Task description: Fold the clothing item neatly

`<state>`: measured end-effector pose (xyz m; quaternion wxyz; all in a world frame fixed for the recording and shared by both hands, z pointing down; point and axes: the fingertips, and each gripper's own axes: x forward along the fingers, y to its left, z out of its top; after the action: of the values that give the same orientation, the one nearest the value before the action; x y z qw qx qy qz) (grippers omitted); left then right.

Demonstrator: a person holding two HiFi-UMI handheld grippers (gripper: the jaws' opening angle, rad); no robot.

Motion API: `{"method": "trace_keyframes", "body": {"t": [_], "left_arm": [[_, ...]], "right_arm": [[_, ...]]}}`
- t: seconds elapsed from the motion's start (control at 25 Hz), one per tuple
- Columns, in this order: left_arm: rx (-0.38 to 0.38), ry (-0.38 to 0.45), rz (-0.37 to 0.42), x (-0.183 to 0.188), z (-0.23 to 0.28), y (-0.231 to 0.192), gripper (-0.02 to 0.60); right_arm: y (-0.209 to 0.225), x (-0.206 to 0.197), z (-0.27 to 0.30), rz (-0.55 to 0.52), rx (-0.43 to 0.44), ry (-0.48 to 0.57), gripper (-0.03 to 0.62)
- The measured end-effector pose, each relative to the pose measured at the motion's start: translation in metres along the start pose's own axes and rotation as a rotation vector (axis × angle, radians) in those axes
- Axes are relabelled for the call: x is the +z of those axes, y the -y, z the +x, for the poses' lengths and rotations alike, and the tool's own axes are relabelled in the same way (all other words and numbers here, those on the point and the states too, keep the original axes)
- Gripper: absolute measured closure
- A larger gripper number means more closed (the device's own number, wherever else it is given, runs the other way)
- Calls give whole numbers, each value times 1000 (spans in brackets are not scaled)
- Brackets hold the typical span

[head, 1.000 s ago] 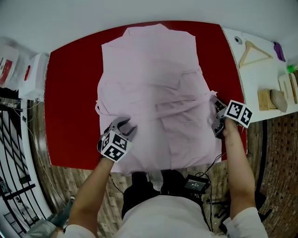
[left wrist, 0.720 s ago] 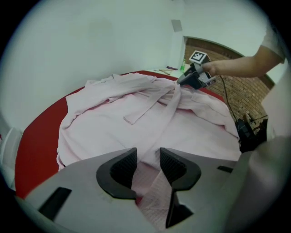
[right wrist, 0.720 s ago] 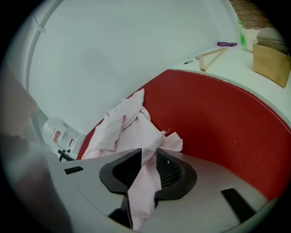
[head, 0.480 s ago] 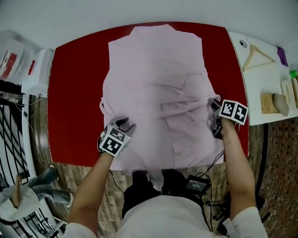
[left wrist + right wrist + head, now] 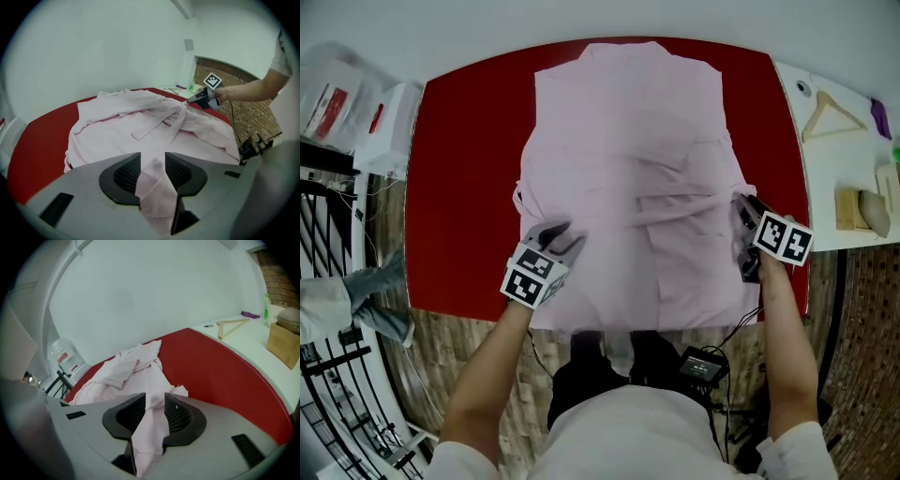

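On the table (image 5: 459,187), the robe (image 5: 628,159) lies flat, sleeves seemingly laid inward; left claw (image 5: 153,161) and right claw (image 5: 154,406) each pinch its cloth, main folds apparently not yet made.

The person wears a white short-sleeved top (image 5: 609,431) and dark trousers (image 5: 600,361). The left gripper (image 5: 551,236) and the right gripper (image 5: 743,208) each have a pale grey shell and carry a cube (image 5: 532,277) faced with black-and-white square markers. The fingers (image 5: 127,174) bear black ribbed pads set in rounded black mounts. A thin black cable (image 5: 741,328) hangs from the right gripper toward a small black box (image 5: 703,364).
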<state>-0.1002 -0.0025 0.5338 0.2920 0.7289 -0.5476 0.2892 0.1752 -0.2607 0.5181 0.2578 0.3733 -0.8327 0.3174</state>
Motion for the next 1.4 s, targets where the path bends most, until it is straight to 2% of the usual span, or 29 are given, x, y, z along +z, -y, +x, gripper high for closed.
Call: {"method": "trace_keyframes", "body": {"t": [0.12,0.24,0.44,0.56,0.76,0.92,1.04,1.12,1.28,1.4], "left_arm": [[-6,36,-6,7,-9,10,419],[-31,60,21,14,-16,22,419],[-115,93,82,20,-18,42,419],[-170,104,119,22,-17,49,448],[-272,118,160,23,-15,61,558],[-341,106,137,20,-22,71,577],[-345,90,194,19,-23,74,577],[-344,84,247,17,-22,77,575],[-355,76,315,14,-18,89,574],[-376,72,367,16,-14,104,572]], "right_arm": [[-16,-4,-13,-60,26,22,485],[-35,-22,-25,-99,48,23,485],[-70,-62,-33,-86,83,5,487],[-91,-80,-31,-100,90,2,487],[-109,-98,-33,-131,55,22,487],[-124,-111,-42,-126,45,24,487],[-140,-127,-49,-125,47,19,487],[-148,-141,-55,-169,23,13,487],[-163,-173,-67,-351,-65,-9,485],[-168,-193,-80,-418,-127,-16,485]]}}
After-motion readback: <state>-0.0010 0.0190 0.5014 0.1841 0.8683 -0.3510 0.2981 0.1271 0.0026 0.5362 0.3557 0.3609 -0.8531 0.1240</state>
